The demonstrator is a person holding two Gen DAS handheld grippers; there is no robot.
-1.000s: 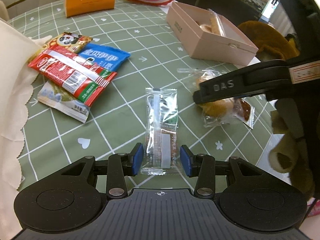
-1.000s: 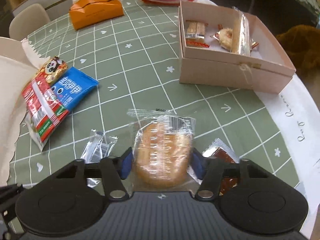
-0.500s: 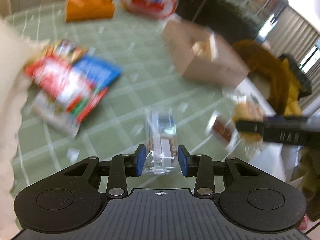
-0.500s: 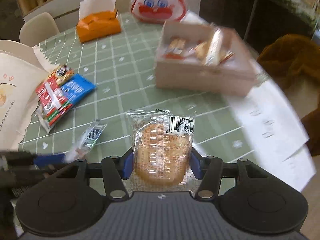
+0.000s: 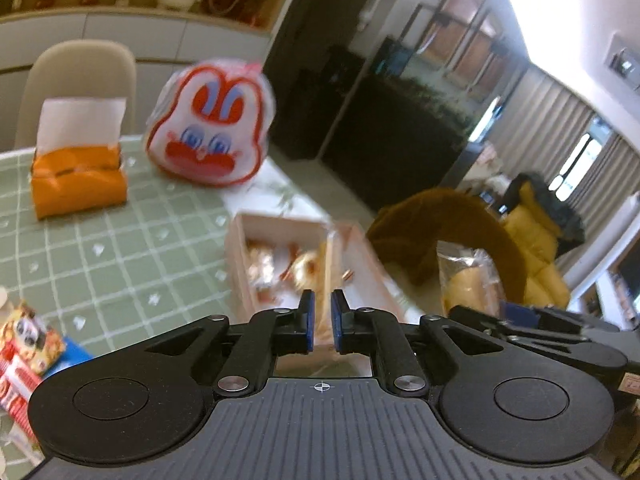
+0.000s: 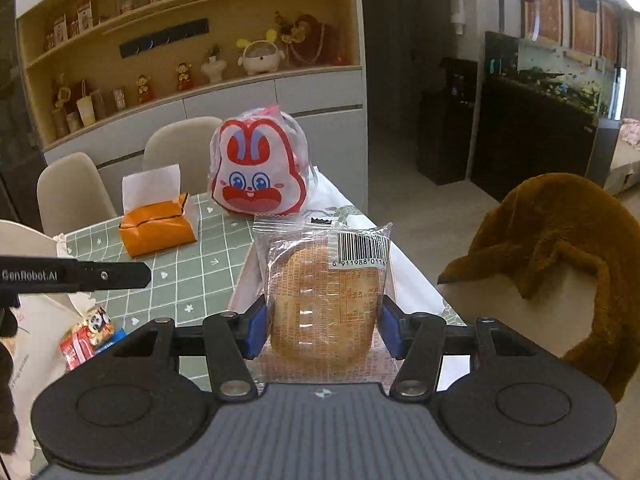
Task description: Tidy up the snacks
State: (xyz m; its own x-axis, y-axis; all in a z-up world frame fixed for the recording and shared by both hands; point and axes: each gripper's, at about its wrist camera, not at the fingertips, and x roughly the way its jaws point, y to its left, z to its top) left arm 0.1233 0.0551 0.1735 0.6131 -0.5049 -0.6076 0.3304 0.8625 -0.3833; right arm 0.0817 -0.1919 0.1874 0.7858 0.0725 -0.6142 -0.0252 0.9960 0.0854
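Left wrist view
- Left gripper (image 5: 322,326): 2 blue pads drawn nearly together with a thin gap; nothing can be made out between them, so whether a thin wrapper is pinched there cannot be told
- Pink box (image 5: 240,264): open, directly ahead of the fingertips and below them, blurred; several wrapped snacks lie inside
- Snack packets (image 5: 24,344): red, blue and panda-print, on the green checked tablecloth (image 5: 120,248) to the lower left of the tool
- Orange tissue box (image 5: 78,182) and rabbit-face bag (image 5: 210,128): far ahead, left of the tool's line
- Right gripper (image 5: 516,316): seen side-on to the right, carrying its pastry

Right wrist view
- Right gripper (image 6: 322,330): pads clamped on both sides of a wrapped round pastry (image 6: 324,300), which stands upright with its barcode at top right
- Pink box: mostly hidden behind the pastry, just ahead of the tool
- Left gripper (image 6: 120,274): a dark finger reaching in from the left

Step in hand, as judged: carrying snacks toward the box
Next move calls for: bringing the pastry over the box opening, lowering it inside, then parting the pads
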